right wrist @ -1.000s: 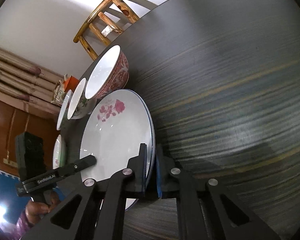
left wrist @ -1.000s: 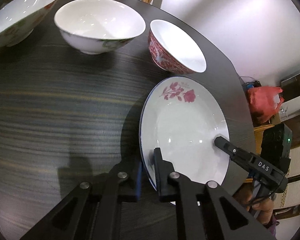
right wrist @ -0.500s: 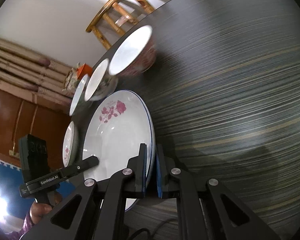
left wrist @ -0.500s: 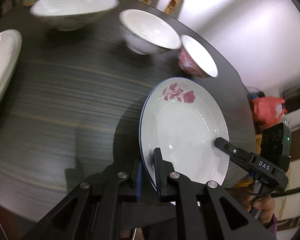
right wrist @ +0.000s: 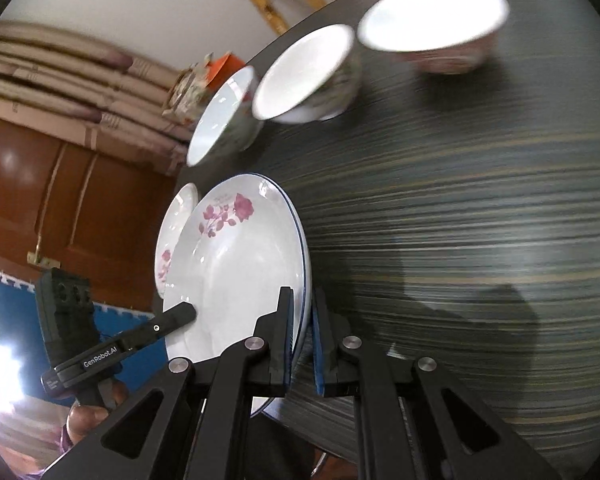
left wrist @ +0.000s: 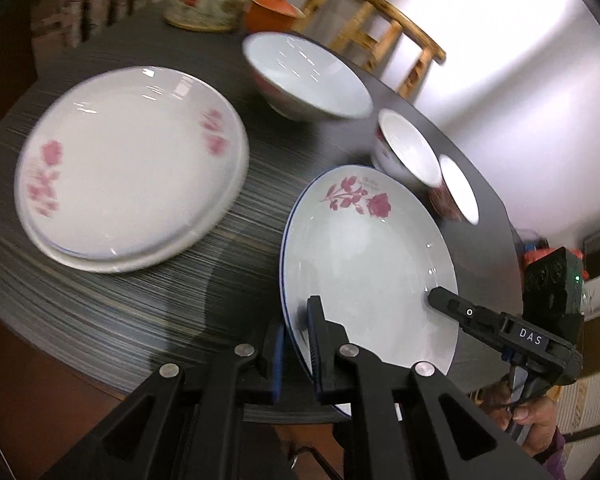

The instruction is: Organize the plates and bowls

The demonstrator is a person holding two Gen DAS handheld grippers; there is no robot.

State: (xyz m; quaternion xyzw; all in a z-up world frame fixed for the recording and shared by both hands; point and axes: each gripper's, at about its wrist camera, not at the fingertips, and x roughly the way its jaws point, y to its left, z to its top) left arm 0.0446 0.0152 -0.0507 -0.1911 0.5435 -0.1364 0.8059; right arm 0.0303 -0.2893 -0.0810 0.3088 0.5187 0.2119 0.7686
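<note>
While both grippers pinch opposite rims of the rose-printed plate [left wrist: 364,256], it hangs above the dark striped table [left wrist: 120,304]. The left gripper [left wrist: 298,344] has its jaws narrow on the near rim; the right gripper [right wrist: 300,336] clamps likewise. A stack of floral plates [left wrist: 132,168] lies at ten o'clock, three bowls [left wrist: 308,76] from twelve to two.

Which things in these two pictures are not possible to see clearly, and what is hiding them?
- Underside of the held rose plate: both views, hidden by the plate itself.
- Pattern on the red bowl: right wrist view, motion blur.
- Far plate: right wrist view, mostly behind the held plate.
- Left tongs and right tongs: pads' contact hidden by the rim.
</note>
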